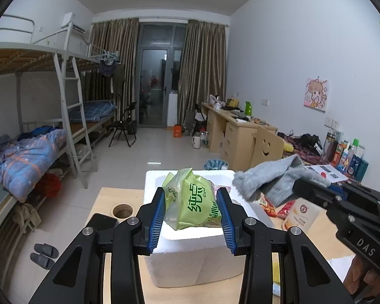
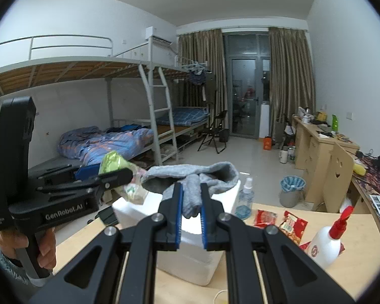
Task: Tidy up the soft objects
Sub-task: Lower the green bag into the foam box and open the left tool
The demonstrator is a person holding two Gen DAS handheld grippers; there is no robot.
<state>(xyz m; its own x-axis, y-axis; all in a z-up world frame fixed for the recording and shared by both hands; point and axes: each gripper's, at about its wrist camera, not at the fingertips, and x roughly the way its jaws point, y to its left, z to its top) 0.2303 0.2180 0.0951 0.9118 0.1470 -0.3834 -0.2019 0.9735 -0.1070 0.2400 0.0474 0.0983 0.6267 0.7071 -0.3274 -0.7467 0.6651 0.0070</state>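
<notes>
In the left wrist view, the left gripper point(image 1: 193, 211) is clamping a green tissue pack point(image 1: 190, 200) between its 2 blue pads, holding it over the white foam box point(image 1: 190, 261) on the wooden table point(image 1: 106, 202). The right gripper is carrying a grey sock point(image 1: 273, 179) at the right side.

In the right wrist view, the right gripper point(image 2: 192, 211) is pinching the sock point(image 2: 193, 187) (the fabric is hanging down between the pads) above the box point(image 2: 190, 261). 2 red snack packets point(image 2: 281, 221) are lying on the table point(image 2: 354, 266), beside a white spray bottle point(image 2: 326, 243).

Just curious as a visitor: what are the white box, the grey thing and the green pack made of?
White box: probably foam, matte with a grainy surface. Grey sock: knitted fabric, limp with a fuzzy weave. Green tissue pack: thin glossy plastic film, crinkled.
</notes>
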